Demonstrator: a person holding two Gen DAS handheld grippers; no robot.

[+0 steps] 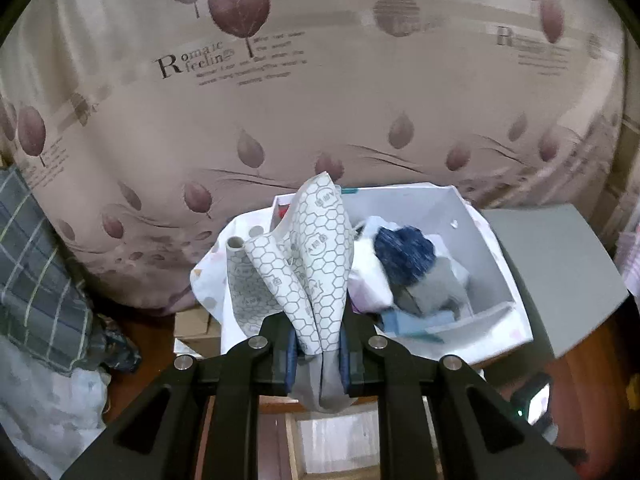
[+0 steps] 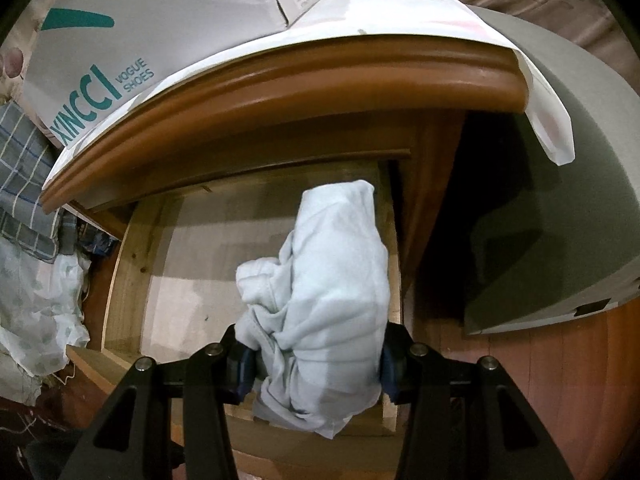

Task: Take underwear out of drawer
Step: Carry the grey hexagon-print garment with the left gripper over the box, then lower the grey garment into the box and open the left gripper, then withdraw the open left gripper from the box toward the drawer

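Shoebox [image 2: 120,32] on nightstand [image 2: 280,92]; drawer [image 2: 132,248] below — underwear [image 2: 332,280] inside.

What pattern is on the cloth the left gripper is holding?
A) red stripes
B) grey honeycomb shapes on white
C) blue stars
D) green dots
B: the underwear pinched in the left gripper is white with a grey hexagon grid, held up in front of the open white box.
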